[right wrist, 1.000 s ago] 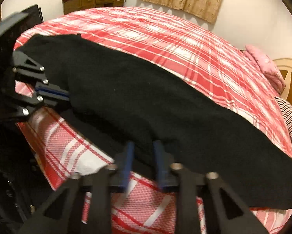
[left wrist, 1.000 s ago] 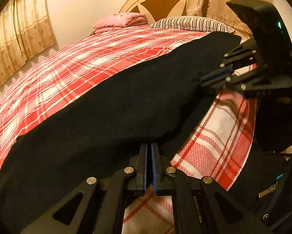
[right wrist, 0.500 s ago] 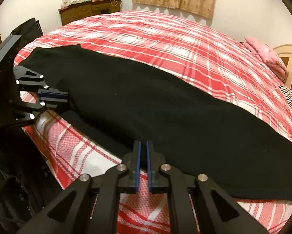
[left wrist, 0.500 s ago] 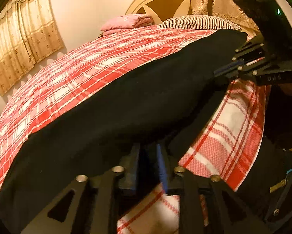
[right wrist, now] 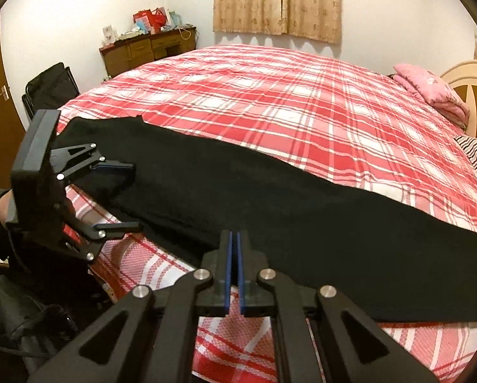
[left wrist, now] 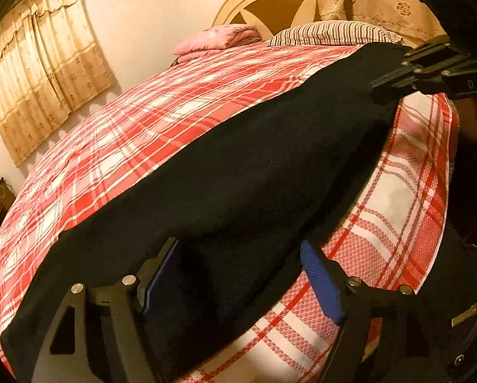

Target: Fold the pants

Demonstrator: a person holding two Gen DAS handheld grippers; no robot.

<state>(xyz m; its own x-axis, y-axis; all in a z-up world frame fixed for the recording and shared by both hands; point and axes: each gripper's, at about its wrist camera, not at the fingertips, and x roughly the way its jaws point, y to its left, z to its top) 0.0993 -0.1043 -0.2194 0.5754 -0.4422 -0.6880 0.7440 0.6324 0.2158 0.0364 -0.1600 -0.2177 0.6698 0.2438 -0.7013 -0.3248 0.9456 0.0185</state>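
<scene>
The black pants (right wrist: 270, 210) lay as one long strip along the near edge of the bed (right wrist: 270, 102), long axis running from my left gripper (left wrist: 238, 274) to my right gripper (right wrist: 233, 268). My left jaws had just been opening and stood apart, cloth between them unpressed. My right jaws were together at the near hem; whether they pinched cloth I could not tell.

Big bed (right wrist: 270, 95) with a red and white plaid cover. Black pants (right wrist: 270, 210) laid out long along the near edge, pink folded blanket (right wrist: 429, 89) and striped pillow (left wrist: 331, 33) by the headboard.
</scene>
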